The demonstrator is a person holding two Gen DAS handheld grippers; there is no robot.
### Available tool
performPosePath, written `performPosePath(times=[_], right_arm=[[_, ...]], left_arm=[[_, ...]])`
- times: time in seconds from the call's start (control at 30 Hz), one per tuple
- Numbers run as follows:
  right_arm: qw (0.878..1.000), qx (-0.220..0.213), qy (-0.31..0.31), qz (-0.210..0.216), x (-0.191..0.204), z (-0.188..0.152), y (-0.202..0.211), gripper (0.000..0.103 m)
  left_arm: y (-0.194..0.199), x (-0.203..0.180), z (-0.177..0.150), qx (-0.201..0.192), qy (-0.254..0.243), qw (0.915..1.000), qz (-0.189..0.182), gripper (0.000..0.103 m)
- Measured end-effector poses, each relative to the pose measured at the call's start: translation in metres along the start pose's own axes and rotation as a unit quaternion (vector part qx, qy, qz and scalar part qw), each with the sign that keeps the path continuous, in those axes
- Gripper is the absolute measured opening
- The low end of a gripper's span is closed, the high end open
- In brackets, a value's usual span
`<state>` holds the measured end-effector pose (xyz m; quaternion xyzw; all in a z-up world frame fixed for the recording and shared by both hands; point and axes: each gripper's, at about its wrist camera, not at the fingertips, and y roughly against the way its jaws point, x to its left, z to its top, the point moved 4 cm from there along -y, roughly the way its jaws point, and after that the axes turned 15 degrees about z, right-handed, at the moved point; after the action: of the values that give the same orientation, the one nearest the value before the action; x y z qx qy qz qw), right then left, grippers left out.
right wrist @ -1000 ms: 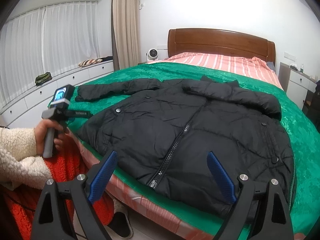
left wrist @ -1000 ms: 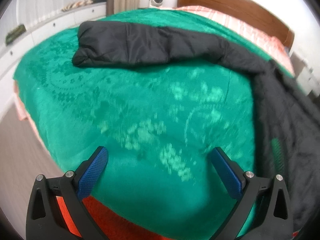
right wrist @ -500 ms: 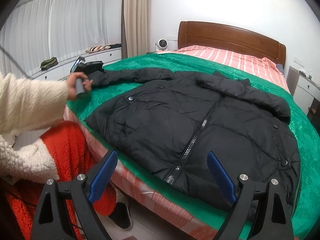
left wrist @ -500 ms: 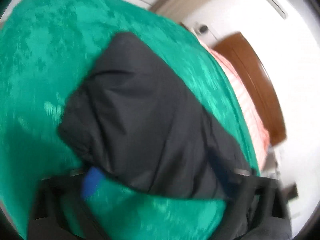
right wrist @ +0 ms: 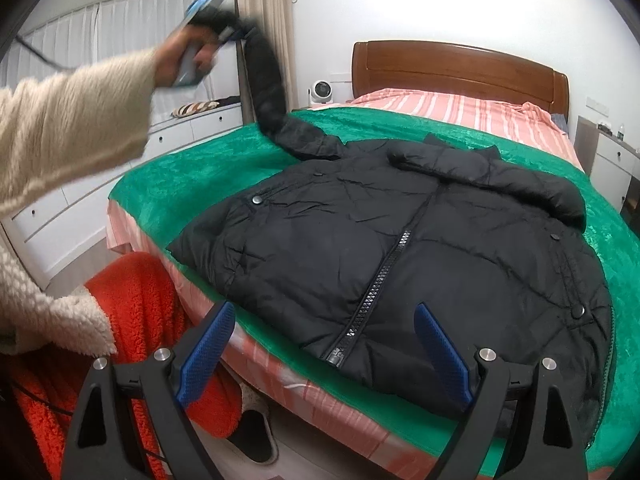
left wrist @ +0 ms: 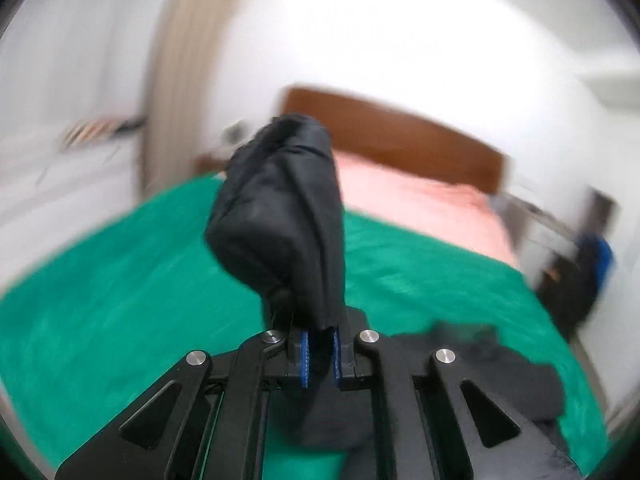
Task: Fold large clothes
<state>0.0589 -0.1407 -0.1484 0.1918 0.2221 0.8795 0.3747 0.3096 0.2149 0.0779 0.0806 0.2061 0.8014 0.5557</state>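
On my left wrist view, the left gripper [left wrist: 319,354] is clenched on the cuff end of the black jacket's sleeve [left wrist: 286,216]. The two blue pads [left wrist: 305,354] stand almost together with the fabric pinched between them, and the sleeve rises straight up from the fingertips, bunched and blurred. Below and to the right of the fingers I see more dark jacket fabric lying on the green blanket [left wrist: 120,292]. Farther off are the pink striped bedding [left wrist: 420,204] and the wooden headboard [left wrist: 400,140], all smeared by motion.

On my right wrist view, the right gripper [right wrist: 324,352] is released, its blue fingers spread wide with nothing between them. It hangs off the near edge of the bed, and the hem of the black jacket [right wrist: 400,248] lies just beyond the fingertips, not touching them. The jacket lies front up on the green blanket, zipped, its bottom edge close to the mattress edge. To the left of my fingers there is red fleece [right wrist: 140,308] and a cream fleece sleeve. Past that, the left hand [right wrist: 188,56] holds its gripper raised high, and the jacket's sleeve runs up from the shoulder to it, off the bed. The other sleeve lies folded across the chest near the collar. Behind are the headboard, a small white fan [right wrist: 321,92] and white drawers [right wrist: 192,128].
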Motion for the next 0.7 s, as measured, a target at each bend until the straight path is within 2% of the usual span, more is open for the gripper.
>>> performPosePath(times=[0.1,0.13,0.23,0.27,0.3,0.33,0.37,0.4,0.47,0.53,0.6,0.7], right_arm=[[1.0,-0.014,-0.003,-0.009,-0.003,0.001,0.009,0.09],[1.0,-0.018,-0.005,-0.013,-0.005,0.002,0.012,0.09],[0.999,-0.027,-0.012,-0.022,-0.011,0.001,0.02,0.09],[0.999,-0.029,-0.013,-0.024,-0.012,0.001,0.022,0.09],[0.999,-0.031,-0.015,-0.028,-0.014,0.0,0.025,0.09],[0.999,-0.032,-0.017,-0.029,-0.016,0.0,0.026,0.09],[0.999,-0.033,-0.018,-0.03,-0.017,-0.001,0.027,0.09],[0.999,-0.035,-0.021,-0.031,-0.019,-0.001,0.029,0.09],[0.998,-0.039,-0.025,-0.033,-0.022,-0.003,0.034,0.09],[0.998,-0.042,-0.027,-0.035,-0.026,-0.006,0.037,0.09],[0.998,-0.042,-0.033,-0.033,-0.029,-0.007,0.035,0.09],[0.998,-0.041,-0.049,-0.025,-0.036,-0.007,0.029,0.09]], left_arm=[[0.028,-0.115,0.005,-0.024,-0.07,0.9933,-0.088,0.007],[0.034,-0.14,0.0,-0.024,-0.087,0.9901,-0.108,0.007],[0.039,-0.231,-0.042,-0.007,-0.158,0.9751,-0.156,0.013],[0.035,-0.261,-0.067,0.015,-0.19,0.9667,-0.171,0.033],[0.031,-0.279,-0.086,0.036,-0.212,0.9608,-0.176,0.077],[0.023,-0.298,-0.114,0.068,-0.24,0.9536,-0.169,0.096],[0.019,-0.31,-0.137,0.089,-0.261,0.9474,-0.162,0.101],[0.014,-0.319,-0.167,0.111,-0.285,0.9389,-0.159,0.1],[0.013,-0.322,-0.203,0.139,-0.306,0.9273,-0.164,0.1],[0.014,-0.314,-0.224,0.153,-0.317,0.9223,-0.159,0.1],[0.023,-0.283,-0.244,0.163,-0.322,0.9209,-0.147,0.1],[0.035,-0.237,-0.251,0.161,-0.314,0.9263,-0.133,0.1]])
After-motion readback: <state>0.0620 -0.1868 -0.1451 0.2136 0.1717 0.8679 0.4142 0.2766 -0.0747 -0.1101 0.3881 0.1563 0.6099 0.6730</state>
